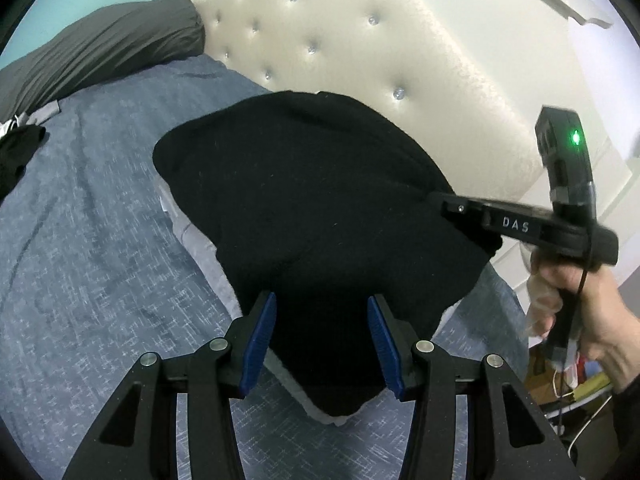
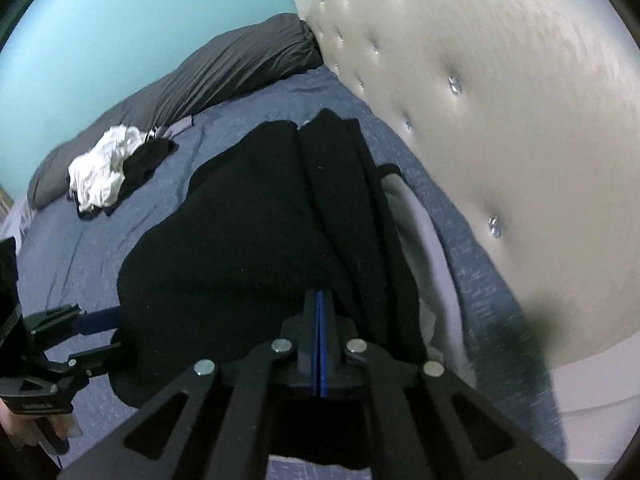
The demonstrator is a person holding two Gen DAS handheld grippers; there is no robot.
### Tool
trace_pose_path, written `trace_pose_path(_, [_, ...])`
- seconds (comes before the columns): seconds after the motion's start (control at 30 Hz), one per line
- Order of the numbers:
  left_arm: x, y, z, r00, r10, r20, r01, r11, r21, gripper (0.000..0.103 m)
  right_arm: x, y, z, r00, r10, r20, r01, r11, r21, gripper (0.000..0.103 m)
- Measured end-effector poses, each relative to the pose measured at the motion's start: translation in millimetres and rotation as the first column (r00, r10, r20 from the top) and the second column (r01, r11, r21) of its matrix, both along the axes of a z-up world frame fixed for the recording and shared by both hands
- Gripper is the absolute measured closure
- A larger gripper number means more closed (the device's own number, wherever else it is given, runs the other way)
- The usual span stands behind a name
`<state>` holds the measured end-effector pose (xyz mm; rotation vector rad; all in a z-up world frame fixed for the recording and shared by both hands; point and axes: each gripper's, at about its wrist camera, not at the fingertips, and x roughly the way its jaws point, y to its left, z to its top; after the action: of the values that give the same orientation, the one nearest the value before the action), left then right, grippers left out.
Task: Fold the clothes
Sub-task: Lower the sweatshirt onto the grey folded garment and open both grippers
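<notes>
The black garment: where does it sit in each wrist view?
Left wrist: black garment fills the centre, ahead of the open left gripper.
Right wrist: it fills centre-left, beyond the shut right gripper.
Shared landmark: the tufted cream headboard.

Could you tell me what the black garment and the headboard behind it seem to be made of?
The black garment looks like a soft matte knit or fleece: it shows no sheen, a fuzzy edge and specks of lint. The headboard appears to be padded cream upholstery, possibly faux leather or velvet, judging by its deep button tufting with small shiny crystal-like studs; blur leaves the covering uncertain.
</notes>
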<state>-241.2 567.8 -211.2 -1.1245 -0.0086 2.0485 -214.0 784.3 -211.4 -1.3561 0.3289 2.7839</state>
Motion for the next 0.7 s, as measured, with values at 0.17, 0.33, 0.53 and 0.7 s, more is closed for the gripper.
trace_pose_path(0.17, [-1,2,1,1.0,-0.003,0.007,0.003,1.0,-0.011,0.052,-2,2,0,1.0,-0.027,-0.012,0.026,0.999,-0.032,0.103])
trace_pose_path(0.33, [3,-7,16,1.0,-0.005,0.008,0.004,1.0,0.014,0.052,17,8,29,0.993,-0.06,-0.1,0.058,0.998,-0.022,0.103])
trace_pose_path(0.53, [16,-5,19,0.998,-0.044,-0.036,0.043,0.999,-0.01,0.052,38,11,29,0.992,-0.048,-0.113,0.051,0.998,0.025,0.103])
trace_pose_path(0.7, [19,0,6,0.999,-0.041,-0.02,0.04,0.999,-0.017,0.052,47,17,16,0.993,-0.075,-0.096,0.076,0.997,0.01,0.103])
